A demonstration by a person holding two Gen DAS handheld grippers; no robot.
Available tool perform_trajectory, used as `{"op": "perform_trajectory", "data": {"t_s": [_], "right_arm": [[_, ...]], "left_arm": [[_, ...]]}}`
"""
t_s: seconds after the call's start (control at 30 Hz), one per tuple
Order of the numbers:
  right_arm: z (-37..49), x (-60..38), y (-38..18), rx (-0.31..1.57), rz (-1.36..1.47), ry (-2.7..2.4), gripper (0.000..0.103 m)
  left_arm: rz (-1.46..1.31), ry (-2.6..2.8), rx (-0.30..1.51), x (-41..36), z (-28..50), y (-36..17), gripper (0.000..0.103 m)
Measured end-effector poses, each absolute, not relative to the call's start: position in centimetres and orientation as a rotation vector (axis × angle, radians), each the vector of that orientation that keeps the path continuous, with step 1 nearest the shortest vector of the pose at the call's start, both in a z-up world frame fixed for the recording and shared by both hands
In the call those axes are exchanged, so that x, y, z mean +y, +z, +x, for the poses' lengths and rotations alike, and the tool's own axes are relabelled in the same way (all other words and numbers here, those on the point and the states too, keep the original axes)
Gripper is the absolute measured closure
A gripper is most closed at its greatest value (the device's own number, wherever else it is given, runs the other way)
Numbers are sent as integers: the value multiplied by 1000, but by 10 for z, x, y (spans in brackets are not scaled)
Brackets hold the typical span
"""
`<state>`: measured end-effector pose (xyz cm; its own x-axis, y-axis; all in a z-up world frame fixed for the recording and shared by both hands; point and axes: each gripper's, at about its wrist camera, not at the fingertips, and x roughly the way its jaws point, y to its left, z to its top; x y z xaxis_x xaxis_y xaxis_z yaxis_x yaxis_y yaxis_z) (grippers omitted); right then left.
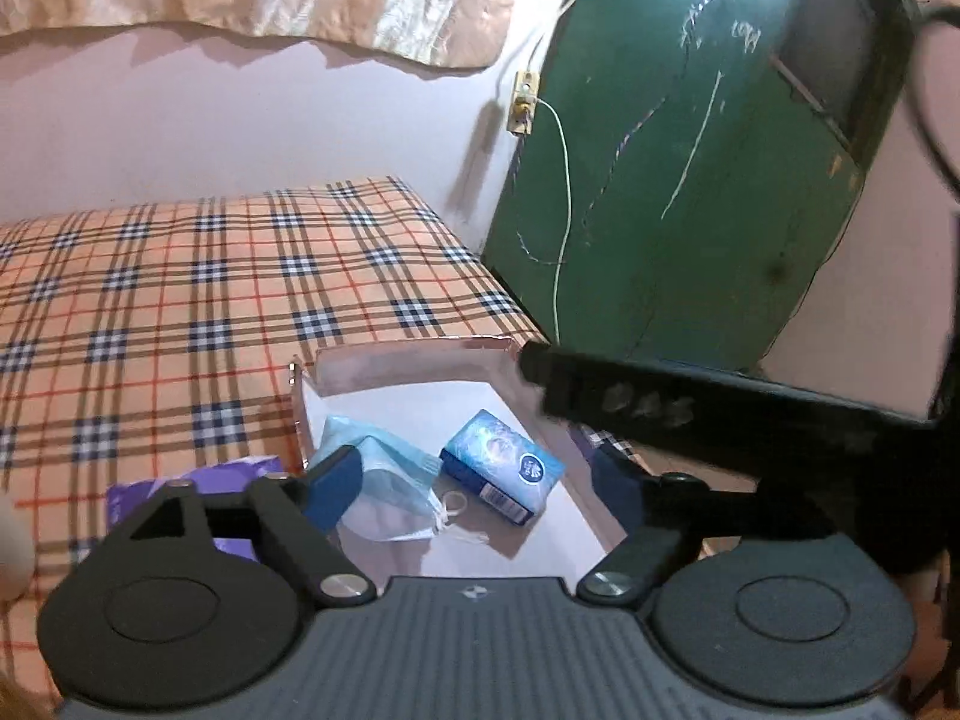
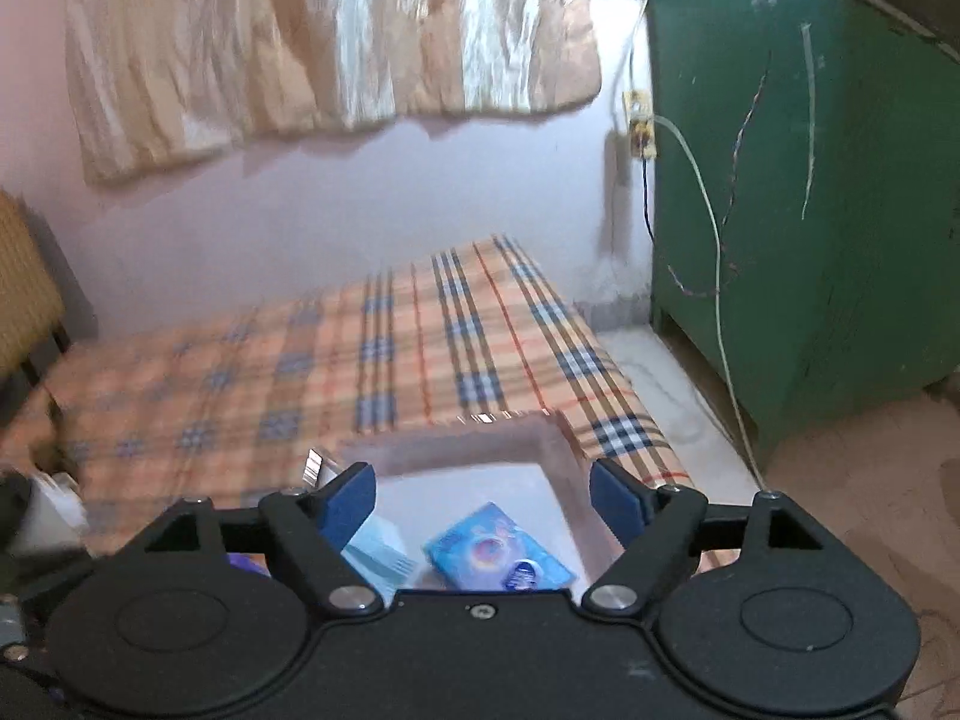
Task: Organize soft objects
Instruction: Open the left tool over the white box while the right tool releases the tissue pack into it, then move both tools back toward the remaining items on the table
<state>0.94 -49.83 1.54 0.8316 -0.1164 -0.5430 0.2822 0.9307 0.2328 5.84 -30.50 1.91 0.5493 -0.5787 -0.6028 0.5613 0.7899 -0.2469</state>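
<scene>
Plaid bed [image 1: 180, 312] | box [image 1: 408, 369] held face mask [image 1: 390, 480], tissue pack [image 1: 501, 471] | purple pack [image 1: 240, 471] outside, possibly pending | left gripper [image 1: 474, 480], right gripper [image 2: 483, 501]: jaws apart, empty

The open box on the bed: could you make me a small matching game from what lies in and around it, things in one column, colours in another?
Things:
1. tissue packet
2. face mask
3. door
4. bed sheet

Colours:
A. green
B. orange plaid
C. deep blue with a round logo
D. pale blue

Pairs: 1-C, 2-D, 3-A, 4-B
</scene>
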Motion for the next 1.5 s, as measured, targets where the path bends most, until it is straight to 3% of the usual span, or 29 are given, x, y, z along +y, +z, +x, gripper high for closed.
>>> {"op": "perform_trajectory", "data": {"t_s": [0.17,0.5,0.57,1.5], "right_arm": [[-16,-489,35,548,325,-252,10],[-46,-445,29,584,321,-253,10],[-50,-433,27,594,308,-239,10],[-48,-299,24,626,236,36,10]], "left_arm": [[149,-604,660,-297,39,33,8],[155,-536,665,-258,25,32,5],[144,-533,659,-248,20,32,0],[124,-330,726,-130,0,22,0]]}}
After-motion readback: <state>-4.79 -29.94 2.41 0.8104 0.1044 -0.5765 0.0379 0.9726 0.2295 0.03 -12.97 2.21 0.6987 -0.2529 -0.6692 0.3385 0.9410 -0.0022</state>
